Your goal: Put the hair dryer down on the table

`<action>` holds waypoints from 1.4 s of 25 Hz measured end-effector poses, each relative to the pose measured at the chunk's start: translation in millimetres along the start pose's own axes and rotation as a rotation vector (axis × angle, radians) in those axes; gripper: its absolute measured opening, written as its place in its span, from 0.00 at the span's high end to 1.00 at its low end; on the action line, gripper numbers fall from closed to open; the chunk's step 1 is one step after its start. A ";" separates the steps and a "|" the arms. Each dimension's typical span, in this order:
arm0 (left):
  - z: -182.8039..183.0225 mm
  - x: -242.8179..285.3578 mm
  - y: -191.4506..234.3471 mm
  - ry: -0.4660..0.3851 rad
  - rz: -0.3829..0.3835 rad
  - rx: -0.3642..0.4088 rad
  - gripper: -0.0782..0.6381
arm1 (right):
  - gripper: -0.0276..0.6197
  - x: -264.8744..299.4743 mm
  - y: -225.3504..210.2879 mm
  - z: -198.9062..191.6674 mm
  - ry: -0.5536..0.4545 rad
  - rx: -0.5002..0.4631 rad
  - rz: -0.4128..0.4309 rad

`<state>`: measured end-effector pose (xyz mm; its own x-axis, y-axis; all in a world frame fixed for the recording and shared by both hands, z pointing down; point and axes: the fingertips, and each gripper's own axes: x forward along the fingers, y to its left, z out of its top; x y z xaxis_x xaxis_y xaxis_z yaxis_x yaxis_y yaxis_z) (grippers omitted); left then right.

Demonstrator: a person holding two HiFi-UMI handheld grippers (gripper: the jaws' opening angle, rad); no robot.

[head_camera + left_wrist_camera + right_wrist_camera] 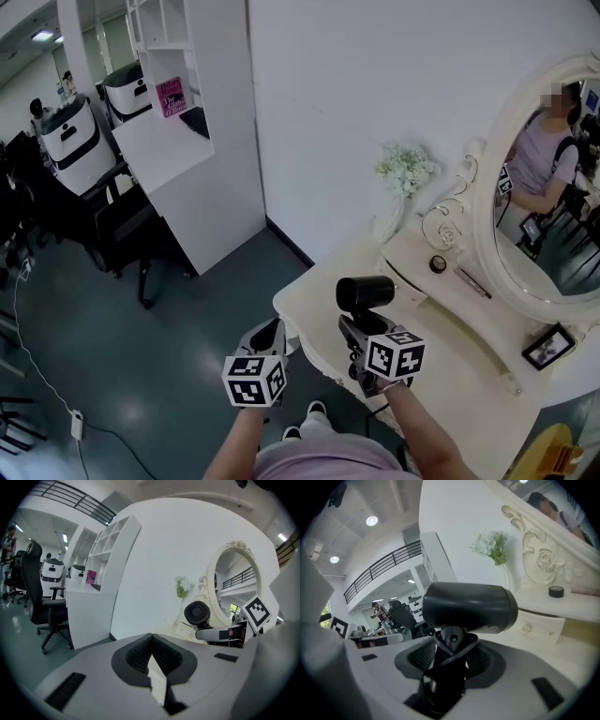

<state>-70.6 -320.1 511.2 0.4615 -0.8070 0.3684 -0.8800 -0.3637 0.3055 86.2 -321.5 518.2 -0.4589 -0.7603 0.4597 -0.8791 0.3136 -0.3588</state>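
A black hair dryer (366,292) is held by its handle in my right gripper (354,330), which is shut on it. The barrel lies level over the left front part of the cream dressing table (450,370), and the dryer looks clear of the tabletop. In the right gripper view the handle (450,667) is clamped between the pads, with the barrel (468,607) above them. My left gripper (269,335) hovers left of the table's corner; its pads (140,656) meet with nothing between them. From the left gripper view the dryer's rear grille (197,613) shows to the right.
An oval mirror (553,187) stands at the back of the table, a vase of white flowers (405,169) to its left. A small black round thing (438,264) and a framed picture (548,347) lie on the table. A white shelf unit (178,141) and office chairs (122,234) stand to the left.
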 end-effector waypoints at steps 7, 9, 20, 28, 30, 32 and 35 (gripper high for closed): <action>-2.1 0.0 9.5 0.002 0.028 -0.008 0.89 | 0.65 22.8 -11.5 -12.7 0.072 -0.019 -0.017; -2.3 0.3 11.8 0.004 0.035 -0.009 0.89 | 0.65 28.8 -13.5 -14.9 0.088 -0.020 -0.019; -3.0 3.5 14.7 0.023 0.040 -0.006 0.89 | 0.66 59.4 -24.8 -27.4 0.201 -0.064 -0.066; -4.8 4.8 13.0 0.029 0.039 -0.008 0.89 | 0.66 70.4 -35.1 -30.7 0.245 -0.058 -0.091; -5.6 5.0 11.4 0.029 0.037 -0.006 0.89 | 0.66 72.4 -36.8 -31.6 0.260 -0.054 -0.098; -6.9 5.1 10.2 0.031 0.035 -0.005 0.89 | 0.66 75.1 -38.0 -34.0 0.279 -0.050 -0.101; -7.6 5.7 8.8 0.032 0.034 0.000 0.89 | 0.66 79.6 -40.2 -37.4 0.311 -0.048 -0.107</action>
<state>-74.8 -324.4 522.6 0.4346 -0.8035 0.4069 -0.8953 -0.3363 0.2922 80.1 -373.3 599.6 -0.3748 -0.5823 0.7214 -0.9260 0.2736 -0.2603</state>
